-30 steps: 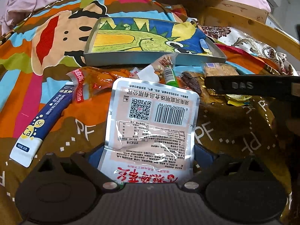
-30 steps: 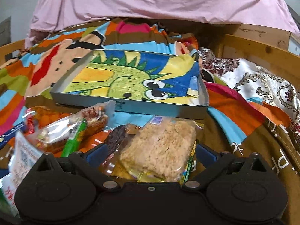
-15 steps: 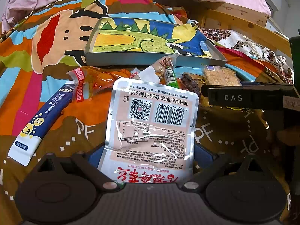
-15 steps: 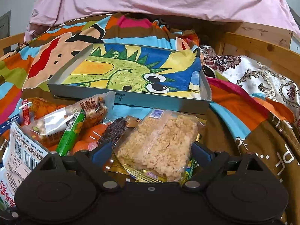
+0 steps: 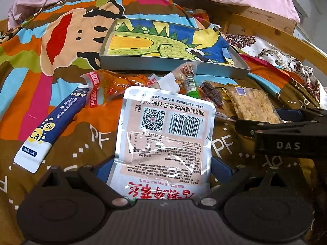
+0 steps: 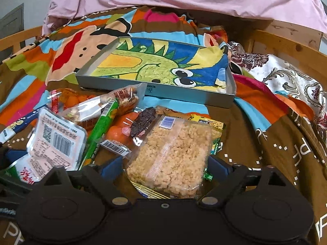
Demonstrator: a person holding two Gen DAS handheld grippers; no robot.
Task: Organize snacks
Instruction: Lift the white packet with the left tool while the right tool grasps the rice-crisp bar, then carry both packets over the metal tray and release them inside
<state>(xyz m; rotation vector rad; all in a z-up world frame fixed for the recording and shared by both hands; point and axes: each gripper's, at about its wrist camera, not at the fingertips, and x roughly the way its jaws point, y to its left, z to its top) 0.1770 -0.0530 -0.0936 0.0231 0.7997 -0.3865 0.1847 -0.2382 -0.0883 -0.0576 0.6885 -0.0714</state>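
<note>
Left gripper [image 5: 163, 167]: jaws pinch the silver barcode pouch [image 5: 165, 134] at its sides, above the cartoon blanket [image 5: 67, 28]. Right gripper [image 6: 165, 167]: jaws opening, set wide either side of the rice-crisp packet [image 6: 173, 153], which lies on the snack pile before the dinosaur tray [image 6: 184, 96].

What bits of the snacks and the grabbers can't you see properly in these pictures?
- Silver packet, left wrist view: its bottom edge is hidden behind the gripper body.
- Rice cracker pack, right wrist view: its near end is hidden by the gripper body.
- Yellow packet, right wrist view: mostly covered by the rice cracker pack.
- Packet labels, both views: too small to read.
</note>
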